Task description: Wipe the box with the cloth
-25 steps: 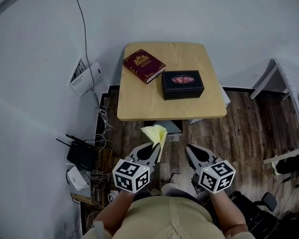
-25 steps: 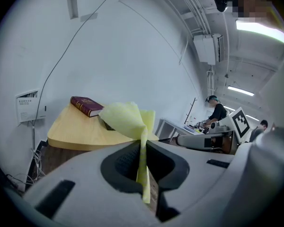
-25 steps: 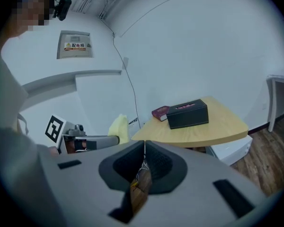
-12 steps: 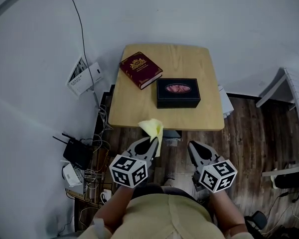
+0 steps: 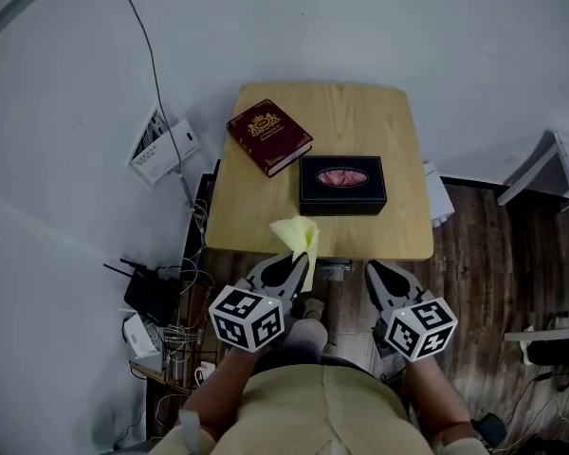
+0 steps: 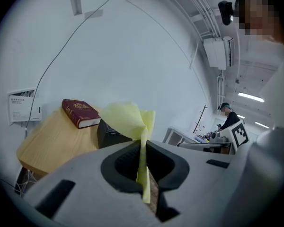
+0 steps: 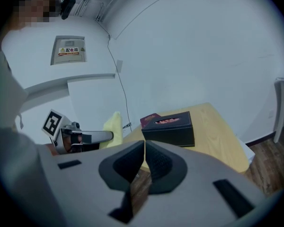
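Note:
A black box (image 5: 342,185) with an oval red picture on its lid stands near the middle of a small wooden table (image 5: 266,211). It also shows in the left gripper view as the box (image 6: 109,133) and in the right gripper view as the box (image 7: 169,129). My left gripper (image 5: 298,257) is shut on a yellow cloth (image 5: 297,237), which sticks up from the jaws just over the table's near edge. The cloth (image 6: 128,122) hangs pinched between the pads. My right gripper (image 5: 372,269) is shut and empty, short of the table's near edge.
A dark red book (image 5: 268,136) lies on the table left of the box. A router (image 5: 152,292), cables and white devices sit on the floor at the left. A wall cable (image 5: 152,83) runs down to a white panel (image 5: 161,146). White furniture (image 5: 559,173) stands at the right.
Both grippers and my view have moved forward toward the table; the cloth now reaches over the table's near edge. Both jaws have stayed shut.

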### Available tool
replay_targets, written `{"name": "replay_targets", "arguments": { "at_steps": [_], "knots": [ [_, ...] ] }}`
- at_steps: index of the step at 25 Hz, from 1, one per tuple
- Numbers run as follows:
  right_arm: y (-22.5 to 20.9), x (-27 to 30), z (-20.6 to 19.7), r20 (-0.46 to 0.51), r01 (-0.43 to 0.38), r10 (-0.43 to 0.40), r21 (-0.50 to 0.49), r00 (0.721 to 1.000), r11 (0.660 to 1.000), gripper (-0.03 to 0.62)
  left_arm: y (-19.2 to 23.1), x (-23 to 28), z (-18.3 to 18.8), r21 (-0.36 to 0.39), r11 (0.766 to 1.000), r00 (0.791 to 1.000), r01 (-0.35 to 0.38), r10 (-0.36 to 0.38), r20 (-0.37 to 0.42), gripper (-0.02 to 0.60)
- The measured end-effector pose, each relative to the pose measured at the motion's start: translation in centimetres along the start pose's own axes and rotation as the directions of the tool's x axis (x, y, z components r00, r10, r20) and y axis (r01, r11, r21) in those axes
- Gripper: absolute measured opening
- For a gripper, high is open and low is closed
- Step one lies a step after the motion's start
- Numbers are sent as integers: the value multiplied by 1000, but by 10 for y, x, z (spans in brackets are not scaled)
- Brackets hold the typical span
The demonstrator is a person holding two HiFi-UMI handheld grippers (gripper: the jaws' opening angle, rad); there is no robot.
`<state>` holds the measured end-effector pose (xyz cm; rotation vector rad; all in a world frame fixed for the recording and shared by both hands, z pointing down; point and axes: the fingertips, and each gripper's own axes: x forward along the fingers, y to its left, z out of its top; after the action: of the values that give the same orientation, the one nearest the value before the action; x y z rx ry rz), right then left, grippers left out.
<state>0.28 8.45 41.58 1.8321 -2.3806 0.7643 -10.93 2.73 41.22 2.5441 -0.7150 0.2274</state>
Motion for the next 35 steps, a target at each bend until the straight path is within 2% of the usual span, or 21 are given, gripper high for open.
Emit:
{"name": "replay_targets", "arguments": {
  "at_steps": [5, 12, 18, 24, 29, 32, 35],
  "knots": [
    [-12, 23, 20, -5, 10, -10, -16, 1000, 1000, 31, 18, 25, 11, -30, 1000, 999, 7, -8, -37, 29],
    [-29, 68, 49, -2, 25, -25, -25, 1000, 999, 31, 47, 56, 44, 38, 999, 999, 12, -10, -50, 29],
    [-39, 93, 65, -8, 51, -51, -36, 999, 998, 31, 72, 72, 61, 30, 999, 997, 19, -17, -69, 29],
    [-52, 101, 73, -10, 64, -65, -38, 998, 997, 31, 91, 85, 63, 17, 999, 993, -39, 41, -109, 29],
    [-69, 101, 81, -6, 55, -55, -42, 998, 998, 31, 86, 97, 68, 25, 999, 992, -40, 43, -115, 29],
    [-75, 102, 83, -15, 30, -30, -45, 999, 999, 31, 87, 102, 73, 15, 996, 990, -85, 86, -110, 29],
    [-82, 102, 88, -24, -2, 0, -56, 1000, 998, 31, 90, 107, 71, 8, 989, 979, -146, 145, -140, 29]
  ]
}}
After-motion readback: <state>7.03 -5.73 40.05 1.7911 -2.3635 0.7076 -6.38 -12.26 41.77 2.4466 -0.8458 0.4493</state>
